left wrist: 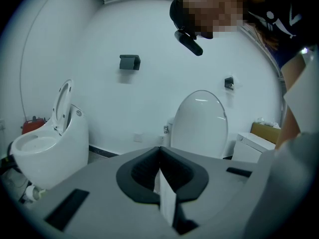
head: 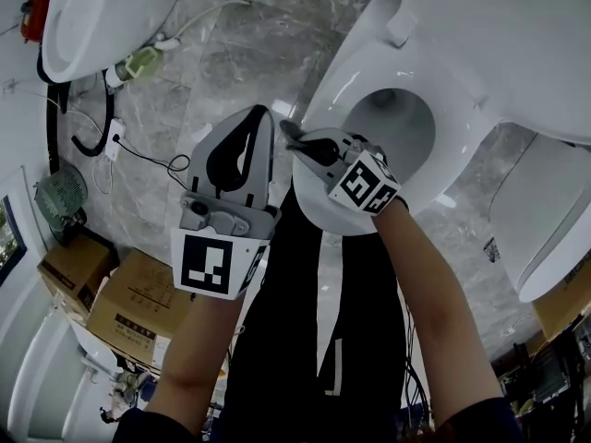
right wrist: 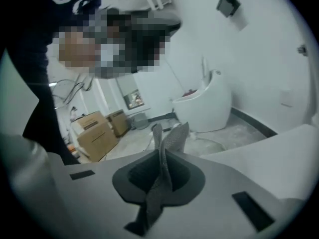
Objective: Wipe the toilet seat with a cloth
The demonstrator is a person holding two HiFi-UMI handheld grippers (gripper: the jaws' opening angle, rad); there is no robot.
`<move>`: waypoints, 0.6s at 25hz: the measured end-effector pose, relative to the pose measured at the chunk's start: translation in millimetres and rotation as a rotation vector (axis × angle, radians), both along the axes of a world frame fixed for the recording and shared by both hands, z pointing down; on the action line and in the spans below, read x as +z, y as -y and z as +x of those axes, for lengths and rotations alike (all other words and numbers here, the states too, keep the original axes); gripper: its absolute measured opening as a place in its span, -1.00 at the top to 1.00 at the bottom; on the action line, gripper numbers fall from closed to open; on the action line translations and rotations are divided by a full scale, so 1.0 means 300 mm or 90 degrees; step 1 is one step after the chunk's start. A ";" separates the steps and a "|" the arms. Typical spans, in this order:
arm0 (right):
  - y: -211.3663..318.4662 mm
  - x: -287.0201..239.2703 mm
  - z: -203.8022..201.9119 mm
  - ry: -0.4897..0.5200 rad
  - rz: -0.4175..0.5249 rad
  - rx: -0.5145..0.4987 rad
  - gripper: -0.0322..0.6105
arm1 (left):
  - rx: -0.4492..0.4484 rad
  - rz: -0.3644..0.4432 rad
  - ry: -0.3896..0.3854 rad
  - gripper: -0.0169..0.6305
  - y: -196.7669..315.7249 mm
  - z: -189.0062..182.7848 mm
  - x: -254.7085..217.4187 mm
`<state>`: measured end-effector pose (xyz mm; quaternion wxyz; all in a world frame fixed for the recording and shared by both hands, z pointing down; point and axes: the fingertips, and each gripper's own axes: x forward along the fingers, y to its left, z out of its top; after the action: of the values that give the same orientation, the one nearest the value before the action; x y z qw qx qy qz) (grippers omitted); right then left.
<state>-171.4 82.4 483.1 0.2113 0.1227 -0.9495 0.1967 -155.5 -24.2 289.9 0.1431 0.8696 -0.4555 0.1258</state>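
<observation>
Left tongs (head: 263,113) closed empty, right tongs (head: 290,133) pinching grey cloth (right wrist: 164,168) at toilet seat (head: 452,160) edge, cardboard boxes (head: 120,298) nearby

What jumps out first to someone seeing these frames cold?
The white oval toilet seat fills the head view's upper right. The right gripper is at the seat's near rim, shut on a grey woven cloth. The left gripper hangs beside it over the grey marble floor, jaws together with no cloth in them. Brown cardboard boxes sit at lower left.
</observation>
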 end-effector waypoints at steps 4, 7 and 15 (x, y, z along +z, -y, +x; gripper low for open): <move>-0.297 0.012 -0.038 -0.023 -0.002 -0.185 0.82 | -0.004 0.002 -0.003 0.89 -0.006 -0.014 -0.014; -0.448 0.023 -0.002 -0.045 -0.008 -0.269 0.82 | -0.007 -0.002 -0.002 0.89 -0.011 -0.015 -0.011; -0.353 0.037 0.036 -0.044 -0.016 -0.198 0.82 | -0.003 0.001 -0.007 0.89 -0.018 0.012 -0.015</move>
<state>-160.4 188.2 494.3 0.2735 -0.0222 -0.9466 0.1692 -152.1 -18.8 285.5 0.1452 0.8694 -0.4567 0.1200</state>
